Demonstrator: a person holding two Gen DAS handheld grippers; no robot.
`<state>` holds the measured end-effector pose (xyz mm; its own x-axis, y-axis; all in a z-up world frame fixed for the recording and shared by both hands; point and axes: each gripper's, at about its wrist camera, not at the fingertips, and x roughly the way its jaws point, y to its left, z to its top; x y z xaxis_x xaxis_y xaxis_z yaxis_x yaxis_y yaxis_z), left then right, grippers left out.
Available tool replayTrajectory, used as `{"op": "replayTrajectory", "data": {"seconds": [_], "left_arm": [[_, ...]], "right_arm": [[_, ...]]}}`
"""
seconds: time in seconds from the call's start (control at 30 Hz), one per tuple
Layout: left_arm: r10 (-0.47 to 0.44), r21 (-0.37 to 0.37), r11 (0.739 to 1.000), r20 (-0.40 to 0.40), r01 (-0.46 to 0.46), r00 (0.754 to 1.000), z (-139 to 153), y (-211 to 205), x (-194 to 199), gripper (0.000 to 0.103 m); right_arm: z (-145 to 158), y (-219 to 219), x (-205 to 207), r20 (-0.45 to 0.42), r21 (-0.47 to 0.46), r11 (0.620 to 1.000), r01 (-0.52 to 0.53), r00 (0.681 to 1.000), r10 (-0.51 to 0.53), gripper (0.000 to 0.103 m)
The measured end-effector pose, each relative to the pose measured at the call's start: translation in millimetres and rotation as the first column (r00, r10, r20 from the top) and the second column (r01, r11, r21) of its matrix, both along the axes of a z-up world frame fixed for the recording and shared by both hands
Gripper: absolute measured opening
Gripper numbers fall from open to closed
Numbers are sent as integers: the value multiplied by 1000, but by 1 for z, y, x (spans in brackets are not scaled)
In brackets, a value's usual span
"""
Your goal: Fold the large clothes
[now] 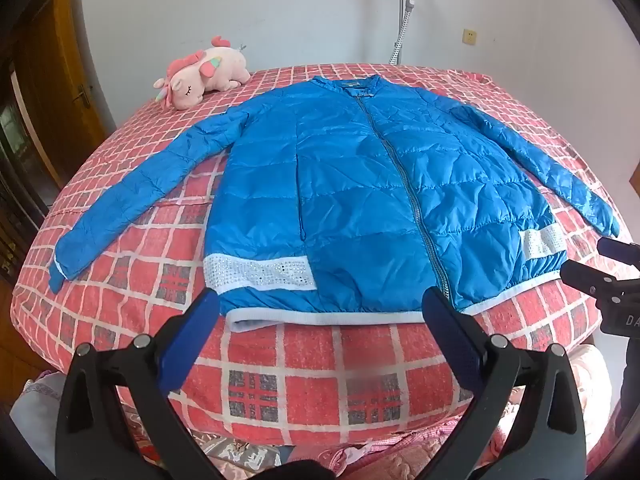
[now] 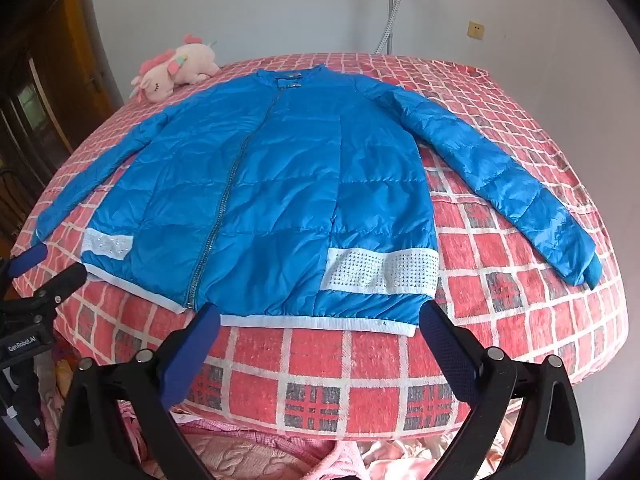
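— Where's the jacket right now?

— The blue quilted jacket (image 1: 360, 192) lies flat and face up on the bed with the red plaid cover (image 1: 120, 280), zipped shut, collar toward the far wall, white hem band toward me. Both sleeves are spread out to the sides, angled down toward the near edge.

— And your grippers?

— My left gripper (image 1: 320, 320) hangs over the near edge of the bed, jaws spread wide, nothing between them. Its fingertips frame the hem on the left half of the jacket; I can't tell whether they touch the fabric. My right gripper (image 2: 320, 320) is the same: jaws wide apart, empty, tips framing the hem on the right half, near the white studded panel (image 2: 380, 272).

— Anything else on the bed?

— A pink plush unicorn (image 1: 200, 76) lies at the far left corner, apart from the jacket. Behind the bed a grey stand (image 1: 402, 12) rises along the white wall.
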<state>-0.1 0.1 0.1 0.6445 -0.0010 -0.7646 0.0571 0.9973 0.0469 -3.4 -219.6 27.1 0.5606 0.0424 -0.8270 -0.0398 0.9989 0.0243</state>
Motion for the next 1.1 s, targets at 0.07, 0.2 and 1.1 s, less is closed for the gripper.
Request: {"op": "replayTrajectory", "data": {"seconds": [0.07, 0.2, 1.1], "left_arm": [[0, 2, 1000, 2, 0, 1000, 0, 0, 0, 100], [0, 4, 1000, 2, 0, 1000, 0, 0, 0, 100], [1, 7, 1000, 4, -1, 1000, 0, 0, 0, 100]], "right_arm": [[0, 0, 0, -6, 3, 1000, 0, 1000, 0, 99], [-1, 0, 1, -7, 6, 1000, -1, 1000, 1, 99], [0, 0, 0, -8, 10, 1000, 0, 1000, 0, 99]]}}
